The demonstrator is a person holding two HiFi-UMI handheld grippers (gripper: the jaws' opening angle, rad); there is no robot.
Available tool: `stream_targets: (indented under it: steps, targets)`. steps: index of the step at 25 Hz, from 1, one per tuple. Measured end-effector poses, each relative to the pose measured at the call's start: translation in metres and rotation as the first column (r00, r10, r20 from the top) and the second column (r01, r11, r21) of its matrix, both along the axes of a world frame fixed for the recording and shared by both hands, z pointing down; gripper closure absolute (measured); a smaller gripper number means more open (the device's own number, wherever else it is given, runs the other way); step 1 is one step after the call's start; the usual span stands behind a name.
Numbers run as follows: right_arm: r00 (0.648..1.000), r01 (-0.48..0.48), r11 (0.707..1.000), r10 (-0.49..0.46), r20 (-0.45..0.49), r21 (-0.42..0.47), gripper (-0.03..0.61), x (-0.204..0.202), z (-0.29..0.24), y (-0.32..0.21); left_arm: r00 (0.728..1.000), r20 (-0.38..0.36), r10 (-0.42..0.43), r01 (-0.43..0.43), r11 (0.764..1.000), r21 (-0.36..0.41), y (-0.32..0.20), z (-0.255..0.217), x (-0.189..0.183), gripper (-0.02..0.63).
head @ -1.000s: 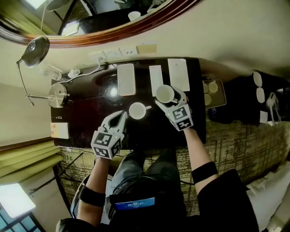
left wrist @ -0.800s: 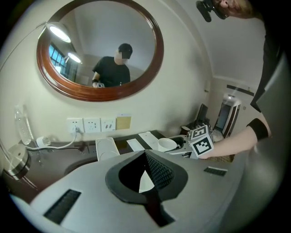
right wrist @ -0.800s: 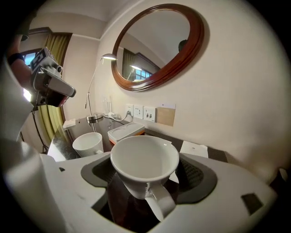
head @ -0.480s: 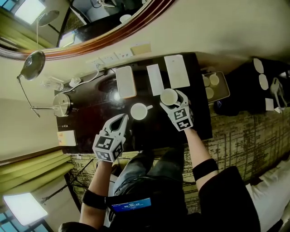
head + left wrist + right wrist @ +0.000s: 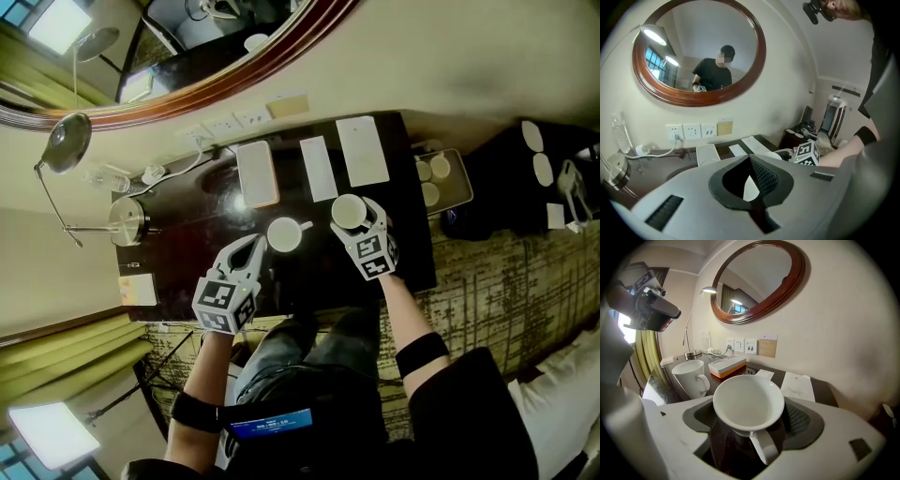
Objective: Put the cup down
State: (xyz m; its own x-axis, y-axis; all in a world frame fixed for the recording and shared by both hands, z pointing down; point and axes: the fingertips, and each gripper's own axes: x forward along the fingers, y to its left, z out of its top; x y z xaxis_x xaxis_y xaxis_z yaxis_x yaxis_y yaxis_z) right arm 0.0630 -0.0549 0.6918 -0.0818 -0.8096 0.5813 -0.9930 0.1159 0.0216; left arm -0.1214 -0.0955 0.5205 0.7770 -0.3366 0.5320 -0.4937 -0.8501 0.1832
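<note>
no readable text, print on paper cards point(image 5: 362, 150) too small to read

Grey left gripper point(image 5: 255, 240), right gripper point(image 5: 350, 208), black-and-white marker cubes point(image 5: 217, 302); black top point(image 5: 469, 412), likely short-sleeved; black forearm bands point(image 5: 192, 410) at 7 and 5 o'clock.

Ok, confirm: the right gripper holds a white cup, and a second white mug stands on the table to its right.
Not quite: the right gripper, jaws just opened slightly, holds the white cup, but the second white mug stands on the table to its left; the right gripper view shows it.
</note>
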Motion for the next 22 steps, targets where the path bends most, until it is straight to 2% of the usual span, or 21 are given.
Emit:
stream_targets:
  steps: [6, 14, 22]
  targets:
    - [1.000, -0.008, 0.999, 0.008, -0.009, -0.040, 0.114, 0.001, -0.001, 0.003, 1.000, -0.014, 0.004, -0.005, 1.000, -0.014, 0.005, -0.010, 0.011, 0.614]
    - [1.000, -0.006, 0.999, 0.006, -0.008, -0.038, 0.109, 0.002, -0.017, 0.009, 1.000, -0.012, 0.028, -0.028, 1.000, 0.001, 0.008, -0.011, 0.007, 0.614]
    - [0.996, -0.063, 0.998, 0.064, 0.063, -0.008, 0.112, 0.008, -0.061, 0.025, 0.999, -0.044, -0.005, 0.005, 1.000, -0.001, 0.010, -0.023, 0.003, 0.614]
